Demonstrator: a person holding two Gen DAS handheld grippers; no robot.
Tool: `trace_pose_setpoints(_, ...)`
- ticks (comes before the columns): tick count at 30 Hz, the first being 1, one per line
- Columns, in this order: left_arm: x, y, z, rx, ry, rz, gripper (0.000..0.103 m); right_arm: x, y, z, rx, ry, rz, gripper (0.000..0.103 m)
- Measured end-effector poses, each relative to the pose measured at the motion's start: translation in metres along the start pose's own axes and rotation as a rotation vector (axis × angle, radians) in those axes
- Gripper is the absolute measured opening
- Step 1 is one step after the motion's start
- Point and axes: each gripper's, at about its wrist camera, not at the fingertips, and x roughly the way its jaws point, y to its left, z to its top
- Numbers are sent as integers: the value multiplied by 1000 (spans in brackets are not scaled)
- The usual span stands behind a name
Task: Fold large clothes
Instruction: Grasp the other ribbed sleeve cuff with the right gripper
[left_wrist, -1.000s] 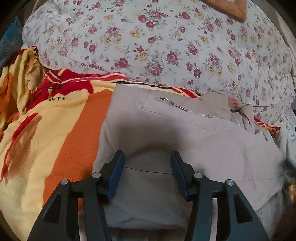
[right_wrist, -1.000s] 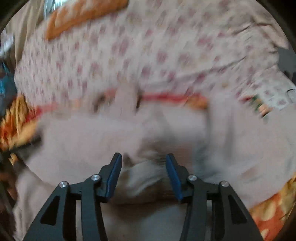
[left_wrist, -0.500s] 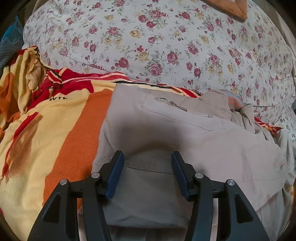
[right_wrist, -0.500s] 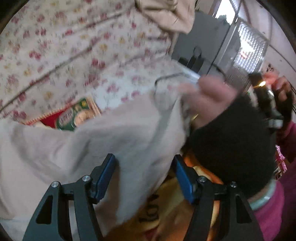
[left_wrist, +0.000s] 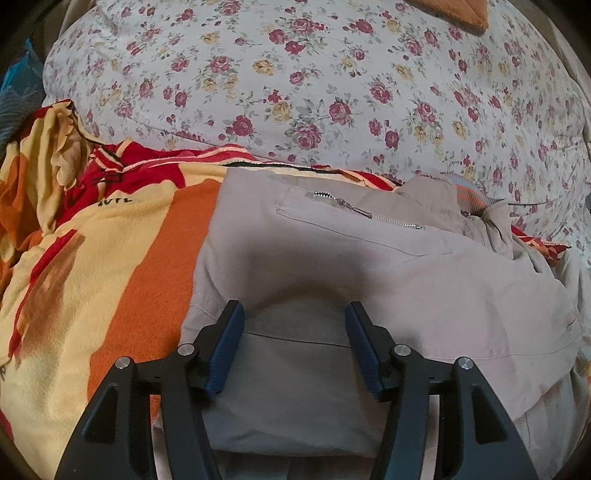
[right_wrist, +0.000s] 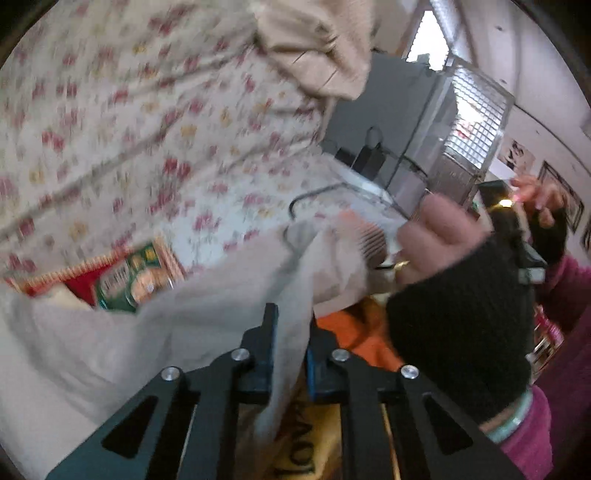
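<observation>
Beige cloth fills my left wrist view: the jacket (left_wrist: 332, 266) lies flat on an orange, yellow and red blanket (left_wrist: 110, 266), its chest zipper (left_wrist: 365, 214) running slantwise near the far edge. My left gripper (left_wrist: 293, 328) hangs just above the jacket with its jaws spread wide and nothing between the blue pads (left_wrist: 227, 347); a folded hem edge crosses the gap between them. Beyond the jacket rises a floral quilt (left_wrist: 314, 81), and its bulge closes off the far side. To the left of the jacket the blanket gives open room, bunching up only at the far left edge. The right wrist view shows what the left cannot: my right gripper (right_wrist: 291, 332) is clamped on a fold of the jacket (right_wrist: 155, 332), the cloth pinched between the narrow jaws and stretched away to the left. A hand in a black fingerless glove (right_wrist: 454, 295) grips the jacket's striped ribbed cuff (right_wrist: 365, 240) just right of my jaws, so that side is crowded. Orange blanket (right_wrist: 354, 332) shows beneath the lifted cloth. This view is blurred, but I make out the floral quilt (right_wrist: 147, 129) behind and a grey cabinet (right_wrist: 391, 122) past the bed's edge.
</observation>
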Motion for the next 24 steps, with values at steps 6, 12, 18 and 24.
trace_pose_setpoints(6,-8,2,-1,-20,-8,-13,47,-63,-3,17,41,-100,155,4)
trace_pose_setpoints(12,-25,2,5,-42,-71,-63,47,-186,75,25,-98,-282,480,3)
trace_pose_setpoints(18,-31,-4,6,-22,-89,-96,47,-224,152,-18,-163,-230,632,14)
trace_pose_setpoints(24,-29,-13,6,-7,-66,-131,47,-129,83,-15,-146,-225,146,50)
